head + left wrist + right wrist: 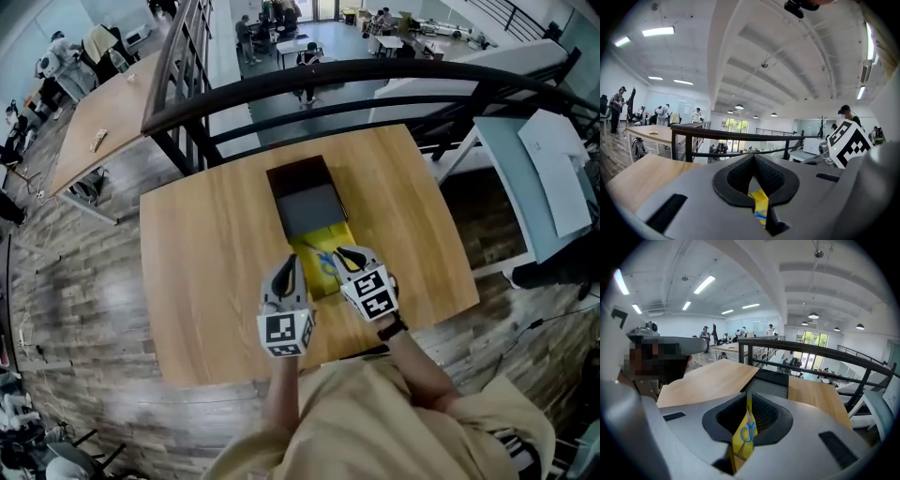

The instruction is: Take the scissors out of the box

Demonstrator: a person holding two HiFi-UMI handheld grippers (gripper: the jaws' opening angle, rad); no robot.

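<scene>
On wood tbl (206,281) | box (305,202) mid | blk railing (375,68) behind | open hall

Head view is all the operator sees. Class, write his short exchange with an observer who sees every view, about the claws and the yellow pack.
Operator: Is the right claw gripping the pack?
Observer: Yes. Its own view shows it shut on the pack's edge, with the blue scissors showing on the pack right at the grip.
Operator: And the left claw?
Observer: Its view shows it closed too, with a yellow strip of the pack caught in it.
</scene>
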